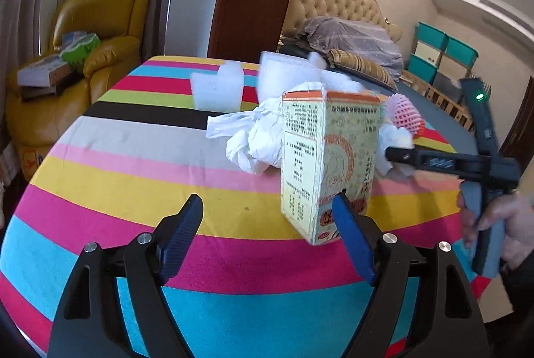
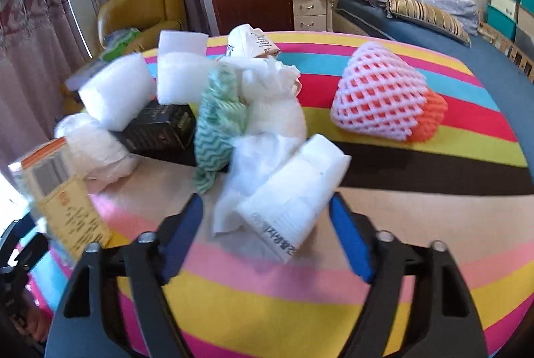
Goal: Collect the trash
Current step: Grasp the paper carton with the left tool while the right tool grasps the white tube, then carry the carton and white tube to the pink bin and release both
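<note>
My left gripper point(image 1: 267, 208) is open over the striped tablecloth point(image 1: 133, 177) with nothing between its fingers. A cream printed carton point(image 1: 328, 164) stands tilted just beyond its right fingertip. Behind the carton lie crumpled white tissue point(image 1: 253, 141) and white foam blocks point(image 1: 217, 91). My right gripper point(image 2: 267, 208) is open around a white folded packet with printed text point(image 2: 293, 201); its pads do not visibly press it. Beyond the packet lie white tissue point(image 2: 273, 104), a green wavy cloth point(image 2: 217, 124), a black box point(image 2: 160, 127) and a pink-and-orange foam fruit net point(image 2: 383, 97).
A hand point(image 1: 500, 218) holds the other gripper at the table's right side. A yellow armchair point(image 1: 100, 34) with boxes stands behind the table on the left. A bed point(image 2: 417, 11) runs along the right. Teal storage bins point(image 1: 444, 54) are stacked by the far wall.
</note>
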Action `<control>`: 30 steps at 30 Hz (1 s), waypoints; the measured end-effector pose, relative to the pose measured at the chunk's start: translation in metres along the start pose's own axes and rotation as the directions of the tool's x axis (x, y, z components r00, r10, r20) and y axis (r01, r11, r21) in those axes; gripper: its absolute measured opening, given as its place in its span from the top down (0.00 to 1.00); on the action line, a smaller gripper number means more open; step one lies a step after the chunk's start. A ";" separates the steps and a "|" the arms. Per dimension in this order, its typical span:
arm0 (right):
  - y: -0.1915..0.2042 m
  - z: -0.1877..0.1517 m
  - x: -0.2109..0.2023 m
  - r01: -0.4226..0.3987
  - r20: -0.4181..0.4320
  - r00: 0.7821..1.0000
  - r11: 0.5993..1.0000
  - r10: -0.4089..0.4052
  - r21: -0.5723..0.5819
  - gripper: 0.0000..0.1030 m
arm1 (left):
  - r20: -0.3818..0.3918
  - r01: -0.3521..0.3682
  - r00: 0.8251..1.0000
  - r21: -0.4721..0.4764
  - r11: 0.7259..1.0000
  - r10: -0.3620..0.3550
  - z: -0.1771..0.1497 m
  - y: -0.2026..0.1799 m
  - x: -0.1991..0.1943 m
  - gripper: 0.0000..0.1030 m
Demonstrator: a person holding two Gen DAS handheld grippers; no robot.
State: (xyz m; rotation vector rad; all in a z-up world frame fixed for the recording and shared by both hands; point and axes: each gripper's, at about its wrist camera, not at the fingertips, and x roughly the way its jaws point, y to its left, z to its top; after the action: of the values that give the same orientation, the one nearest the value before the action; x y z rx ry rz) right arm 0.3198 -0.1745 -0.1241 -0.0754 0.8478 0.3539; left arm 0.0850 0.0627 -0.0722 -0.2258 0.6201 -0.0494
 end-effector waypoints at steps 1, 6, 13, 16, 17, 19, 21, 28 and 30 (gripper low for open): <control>0.000 0.000 0.002 -0.005 -0.005 1.000 1.000 0.005 0.002 0.46 | -0.001 0.010 1.000 -0.004 1.000 -0.010 0.000 0.000 0.000 0.28; -0.006 -0.007 -0.002 0.027 0.020 0.999 1.000 -0.027 -0.007 0.56 | -0.028 0.064 0.998 0.010 0.998 -0.064 0.000 -0.019 0.005 0.27; -0.026 -0.031 -0.030 0.009 0.067 0.998 1.000 -0.010 0.019 0.58 | -0.072 0.101 0.993 0.055 0.993 -0.096 0.003 -0.047 0.023 0.24; -0.037 -0.044 -0.046 0.002 0.087 0.996 0.999 -0.005 0.041 0.58 | -0.066 0.115 0.992 0.101 0.988 -0.108 0.007 -0.064 0.026 0.24; -0.041 -0.049 -0.051 0.002 0.093 0.996 0.999 -0.006 0.047 0.58 | -0.063 0.119 0.992 0.116 0.986 -0.112 0.008 -0.070 0.027 0.24; -0.048 -0.058 -0.060 0.003 0.107 0.994 0.998 -0.010 0.060 0.58 | -0.054 0.131 0.991 0.150 0.980 -0.125 0.013 -0.084 0.028 0.24; -0.057 -0.066 -0.071 0.001 0.117 0.993 0.997 -0.009 0.076 0.58 | -0.054 0.134 0.990 0.172 0.976 -0.127 0.016 -0.093 0.031 0.29; -0.081 -0.092 -0.099 0.013 0.152 0.988 0.994 -0.029 0.107 0.58 | -0.066 0.189 0.982 0.295 0.937 -0.177 0.015 -0.133 0.032 0.36; -0.090 -0.099 -0.106 0.015 0.158 0.987 0.992 -0.035 0.127 0.58 | -0.073 0.188 0.982 0.311 0.932 -0.174 0.010 -0.139 0.030 0.36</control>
State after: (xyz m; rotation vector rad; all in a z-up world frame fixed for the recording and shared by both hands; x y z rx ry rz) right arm 0.2147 -0.3080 -0.1175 0.0585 0.7075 0.2787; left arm 0.1185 -0.0738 -0.0506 0.0315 0.6244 -0.3310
